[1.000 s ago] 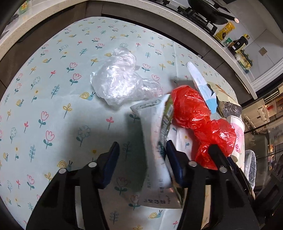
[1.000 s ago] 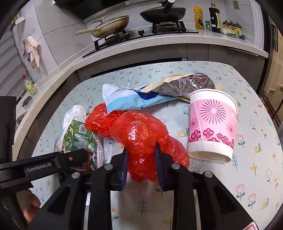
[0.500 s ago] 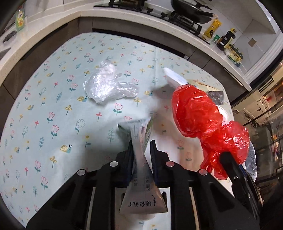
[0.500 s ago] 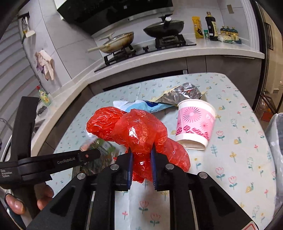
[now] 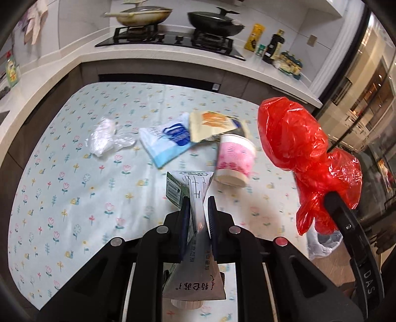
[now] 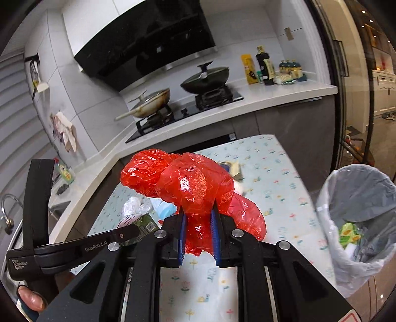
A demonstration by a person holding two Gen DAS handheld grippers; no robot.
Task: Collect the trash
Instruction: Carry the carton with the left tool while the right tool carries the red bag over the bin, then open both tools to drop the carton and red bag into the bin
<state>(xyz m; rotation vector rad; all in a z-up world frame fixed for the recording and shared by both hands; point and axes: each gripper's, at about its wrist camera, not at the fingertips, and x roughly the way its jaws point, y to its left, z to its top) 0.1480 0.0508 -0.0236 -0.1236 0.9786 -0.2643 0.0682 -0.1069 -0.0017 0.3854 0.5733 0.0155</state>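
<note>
My left gripper (image 5: pixel 198 201) is shut on a flattened green-and-white carton (image 5: pixel 195 188), held above the flowered tablecloth (image 5: pixel 74 185). My right gripper (image 6: pixel 198 213) is shut on a crumpled red plastic bag (image 6: pixel 195 183), lifted clear of the table; the same red bag (image 5: pixel 294 138) hangs at the right of the left wrist view. A bin lined with a translucent bag (image 6: pixel 356 218) stands at the right beside the table, with some rubbish inside. On the cloth lie a clear plastic bag (image 5: pixel 104 136), a blue-and-white wrapper (image 5: pixel 165 143), a yellow-orange packet (image 5: pixel 212 123) and a pink paper cup (image 5: pixel 234 161) on its side.
Behind the table runs a white counter (image 5: pixel 74 57) with a hob, a pan (image 5: pixel 141 16) and a lidded wok (image 5: pixel 212 22). Bottles and packets (image 5: pixel 274 47) stand at the counter's right end. A hand (image 6: pixel 29 298) grips the left tool at the bottom left.
The left gripper shut on the carton and raised it off the cloth. The right gripper tightened on the red bag and lifted it. Both views rose and tilted up, bringing the bin into view.
</note>
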